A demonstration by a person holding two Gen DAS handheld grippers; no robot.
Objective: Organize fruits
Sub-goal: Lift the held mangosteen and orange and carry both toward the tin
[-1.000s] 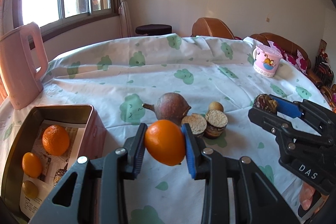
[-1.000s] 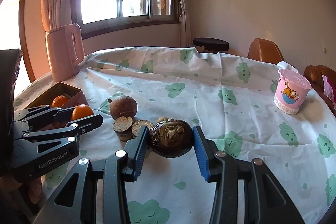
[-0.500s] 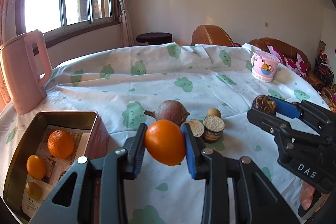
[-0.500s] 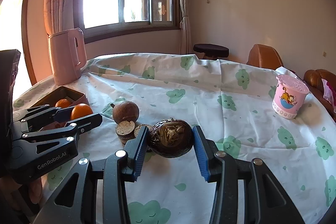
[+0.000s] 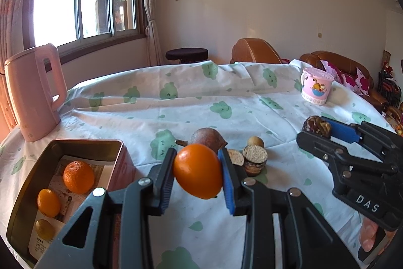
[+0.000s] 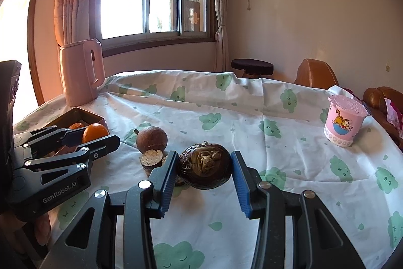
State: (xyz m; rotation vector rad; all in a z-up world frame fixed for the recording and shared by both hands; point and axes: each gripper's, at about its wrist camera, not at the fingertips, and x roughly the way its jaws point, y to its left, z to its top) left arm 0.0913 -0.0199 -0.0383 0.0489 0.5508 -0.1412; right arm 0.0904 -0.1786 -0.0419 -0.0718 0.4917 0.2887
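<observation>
The left hand-held gripper [image 5: 197,177] pinches an orange [image 5: 197,172] above the bench [image 5: 201,102], just right of the tin box [image 5: 83,143] holding three fruits. The right hand-held gripper [image 6: 204,172] pinches a dark, split fruit [image 6: 204,169] near the brown fruits [image 6: 152,139].

Tin [image 5: 118,143] is set at table's [image 5: 176,117] near-left, w/ three fruits [image 5: 78,177] inside. Kettle [image 5: 32,92] is placed behind tin. Whole fruit [image 5: 206,136] and cut halves [image 5: 255,159] are grouped mid-table. Cup [image 5: 316,88] is set far right.
</observation>
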